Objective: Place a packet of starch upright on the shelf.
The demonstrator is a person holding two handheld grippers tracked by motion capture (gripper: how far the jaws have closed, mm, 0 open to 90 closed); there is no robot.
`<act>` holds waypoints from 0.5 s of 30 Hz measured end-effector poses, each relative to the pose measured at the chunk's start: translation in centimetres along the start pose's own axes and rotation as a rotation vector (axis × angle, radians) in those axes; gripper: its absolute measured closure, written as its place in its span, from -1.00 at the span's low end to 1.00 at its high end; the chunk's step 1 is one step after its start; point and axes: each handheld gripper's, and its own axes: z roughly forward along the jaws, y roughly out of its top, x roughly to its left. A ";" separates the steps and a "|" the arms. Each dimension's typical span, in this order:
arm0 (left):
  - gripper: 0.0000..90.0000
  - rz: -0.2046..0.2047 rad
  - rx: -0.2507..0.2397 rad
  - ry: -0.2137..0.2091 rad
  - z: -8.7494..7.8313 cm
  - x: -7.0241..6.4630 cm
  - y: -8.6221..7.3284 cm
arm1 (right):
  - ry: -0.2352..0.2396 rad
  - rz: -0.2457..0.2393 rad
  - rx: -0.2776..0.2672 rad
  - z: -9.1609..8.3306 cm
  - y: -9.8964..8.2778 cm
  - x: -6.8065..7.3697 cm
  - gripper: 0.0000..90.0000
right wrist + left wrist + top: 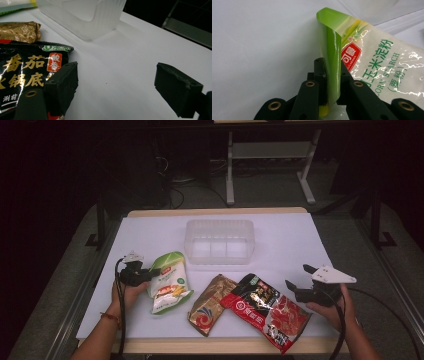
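Observation:
A green and white corn starch bag (169,282) lies at the left of the white table. My left gripper (149,272) is shut on its green edge; in the left gripper view the bag (377,62) is pinched between the jaws of the left gripper (333,75). A gold packet (210,304) lies in the middle front. A black and red hotpot sauce bag (267,310) lies to its right. My right gripper (296,279) stands open just right of that bag. In the right gripper view, my right gripper (116,87) holds nothing and the black bag (27,67) lies by the left jaw.
A clear plastic bin (220,240) stands at the middle back of the table (290,240); it is also the bin (85,17) beyond the right gripper. The gold packet (18,31) lies left of it. Table legs and cables stand on the dark floor behind.

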 end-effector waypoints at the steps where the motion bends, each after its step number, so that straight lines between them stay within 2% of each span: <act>1: 0.87 -0.002 -0.009 -0.002 -0.1 0.0 0.0 | -0.007 -0.003 0.000 -0.1 0.0 0.0 -0.59; 2: 0.89 -0.002 -0.017 -0.007 -0.3 0.1 0.0 | -0.014 -0.004 -0.006 -0.1 0.0 0.0 -0.59; 4: 0.93 -0.011 -0.068 -0.025 -1.0 0.4 0.0 | -0.028 -0.001 -0.022 -0.3 0.2 -0.2 -0.59; 6: 0.94 -0.014 -0.086 -0.037 -1.3 0.5 -0.1 | -0.030 0.001 -0.025 -0.3 0.2 -0.2 -0.59; 7: 0.98 -0.056 -0.143 -0.073 -2.1 0.8 -0.2 | -0.031 0.005 -0.030 -0.2 0.2 -0.3 -0.59; 8: 0.98 -0.059 -0.166 -0.089 -2.4 1.0 -0.2 | -0.033 0.007 -0.030 -0.2 0.3 -0.3 -0.59; 9: 0.99 -0.059 -0.166 -0.089 -2.4 1.0 -0.2 | -0.033 0.007 -0.030 -0.2 0.3 -0.3 -0.59; 11: 0.99 -0.051 -0.203 -0.095 -3.2 0.9 -0.2 | -0.038 0.012 -0.030 -0.2 0.3 -0.4 -0.59; 14: 1.00 -0.009 -0.243 -0.091 -4.5 0.2 -0.1 | -0.035 0.020 -0.032 -0.1 0.4 -0.6 -0.59; 15: 1.00 -0.009 -0.243 -0.091 -4.5 0.2 -0.1 | -0.035 0.020 -0.032 -0.1 0.4 -0.6 -0.59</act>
